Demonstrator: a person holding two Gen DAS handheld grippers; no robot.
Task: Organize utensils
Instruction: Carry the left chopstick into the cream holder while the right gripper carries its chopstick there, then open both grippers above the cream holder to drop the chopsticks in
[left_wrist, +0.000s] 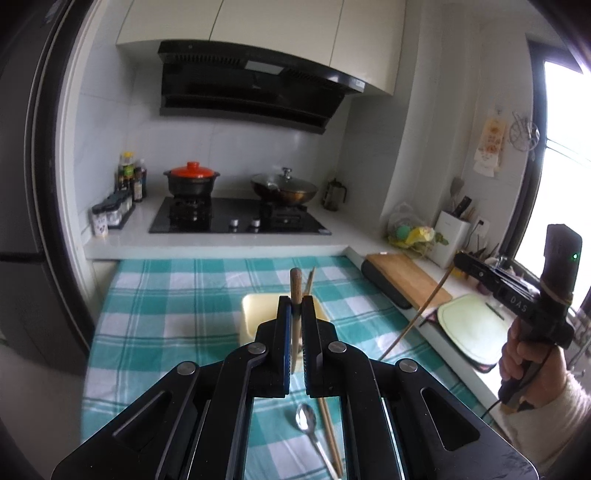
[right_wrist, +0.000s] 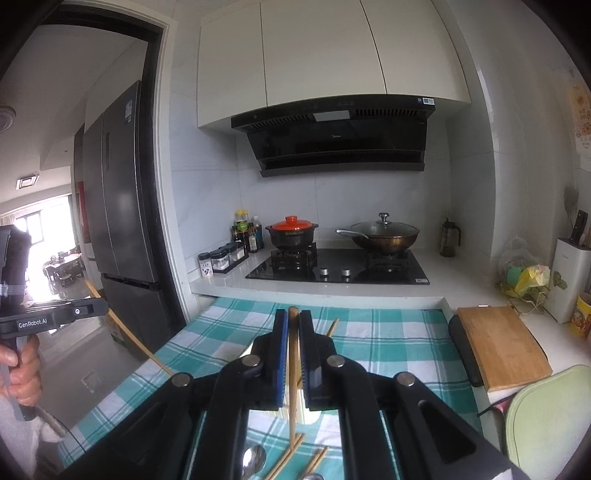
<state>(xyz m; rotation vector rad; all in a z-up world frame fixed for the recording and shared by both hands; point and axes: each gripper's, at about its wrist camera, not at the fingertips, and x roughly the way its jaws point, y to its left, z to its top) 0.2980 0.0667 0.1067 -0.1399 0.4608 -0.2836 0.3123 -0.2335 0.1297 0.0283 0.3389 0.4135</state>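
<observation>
The left gripper (left_wrist: 296, 306) had its jaws clamped on a wooden-handled utensil (left_wrist: 296, 286), whose brown handle end stood up above the jaw tips; what kind of utensil it was could not be told. It was held above the checked cloth (left_wrist: 177, 295) covering the surface, over a pale yellow tray (left_wrist: 255, 310) that lay on the cloth toward its far edge. A single chopstick (left_wrist: 309, 282) showed just right of the held handle, beyond the jaws.

The right gripper (right_wrist: 293, 325) had its jaws clamped on a chopstick (right_wrist: 293, 387), held roughly upright, its lower tip down among the loose chopsticks (right_wrist: 286, 459) on the cloth; whether it touched them could not be told. In the left wrist view the same gripper (left_wrist: 480, 271) appeared at the right edge of the surface, the thin stick slanting down from it.

On the cloth at the near edge lay a metal spoon (left_wrist: 307, 421), bowl facing up, with a pair of chopsticks (left_wrist: 330, 435) just beside it on the right.

Beyond the far edge stood the hob (left_wrist: 236, 221) with a red-lidded pot (left_wrist: 192, 177) and a lidded wok (left_wrist: 284, 188). A wooden cutting board (left_wrist: 410, 280) lay on the counter to the right.
</observation>
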